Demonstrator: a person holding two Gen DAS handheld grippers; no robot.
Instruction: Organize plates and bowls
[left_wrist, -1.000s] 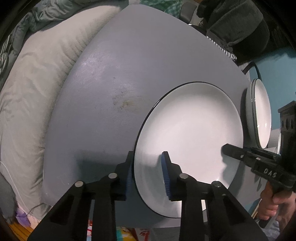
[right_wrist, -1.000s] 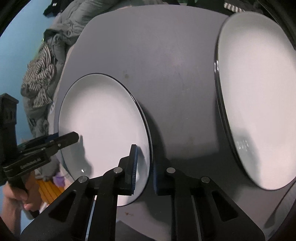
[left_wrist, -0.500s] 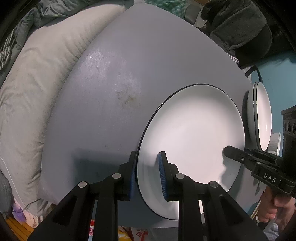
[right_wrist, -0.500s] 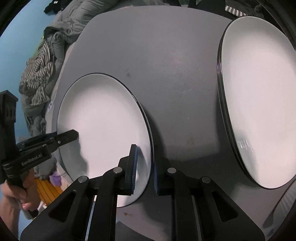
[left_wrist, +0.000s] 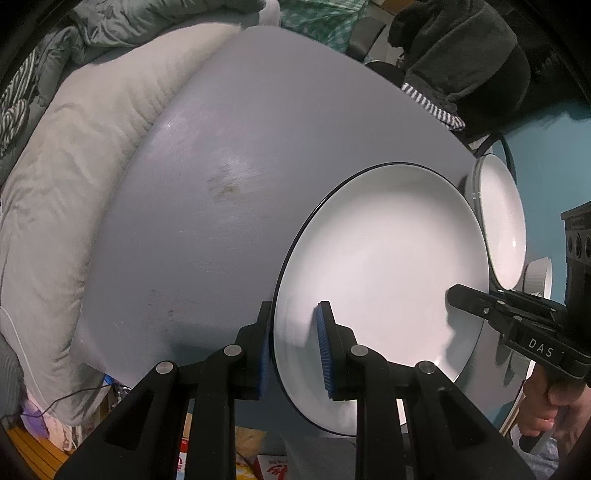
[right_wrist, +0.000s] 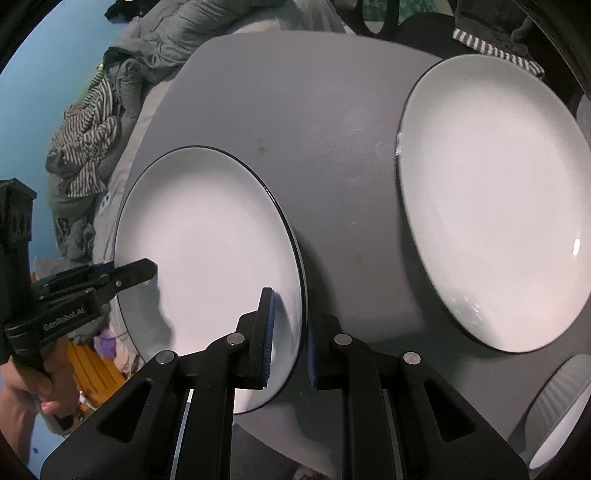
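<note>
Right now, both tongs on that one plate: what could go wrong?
1. Both the left tongs and right tongs pinch only the thin rim of the plate; it could slip or tilt.
2. A second plate lies close by on the table; swinging over could clip it.

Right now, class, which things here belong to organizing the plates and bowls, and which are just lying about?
Job: held plate, second plate, ribbed bowl, left hand-held gripper, right hand-held gripper.
Lying about: striped cloth, grey bedding, dark garment.
</note>
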